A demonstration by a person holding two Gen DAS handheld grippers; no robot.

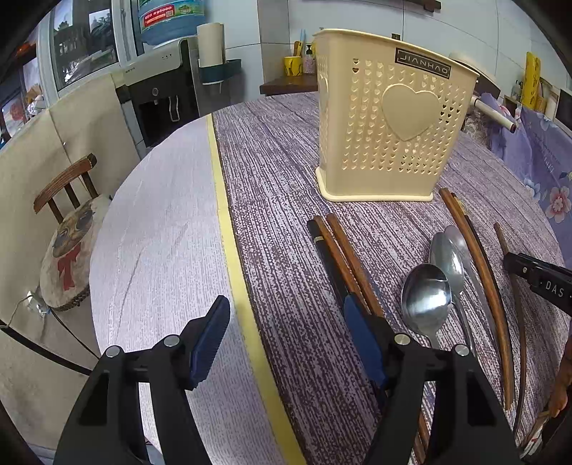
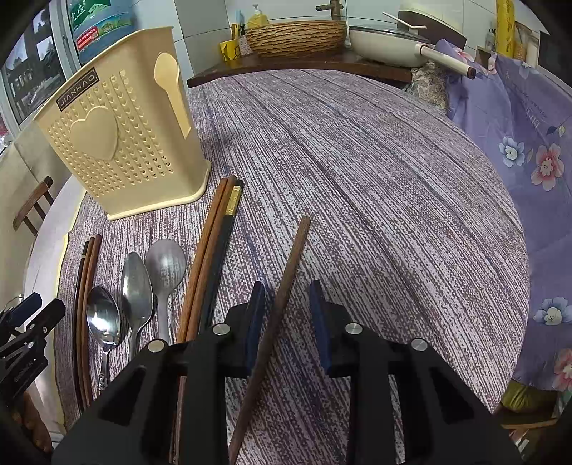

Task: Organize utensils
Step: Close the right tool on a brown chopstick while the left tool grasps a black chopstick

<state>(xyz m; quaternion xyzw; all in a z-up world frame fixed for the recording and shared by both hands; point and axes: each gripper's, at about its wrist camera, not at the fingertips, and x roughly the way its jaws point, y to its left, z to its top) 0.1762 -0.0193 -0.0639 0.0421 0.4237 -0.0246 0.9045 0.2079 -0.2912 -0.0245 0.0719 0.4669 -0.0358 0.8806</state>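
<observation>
A lone brown chopstick (image 2: 282, 286) lies between the right hand-held gripper's (image 2: 287, 314) parted pads.

"JIANHAO" stands on a black label near the rim of the cream holder (image 1: 389, 118). The right gripper (image 1: 536, 282), at the right edge of the left wrist view, bears "DAS". The water bottle's (image 1: 168, 18) red label, upper left, shows digits too blurred to read.

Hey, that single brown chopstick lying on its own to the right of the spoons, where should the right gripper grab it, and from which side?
Grip the lone chopstick across its thin shaft, near the middle, coming from above. It lies flat on the tablecloth, apart from the other utensils, so both sides are free. The right gripper already straddles it, its pads not visibly pressing.
</observation>
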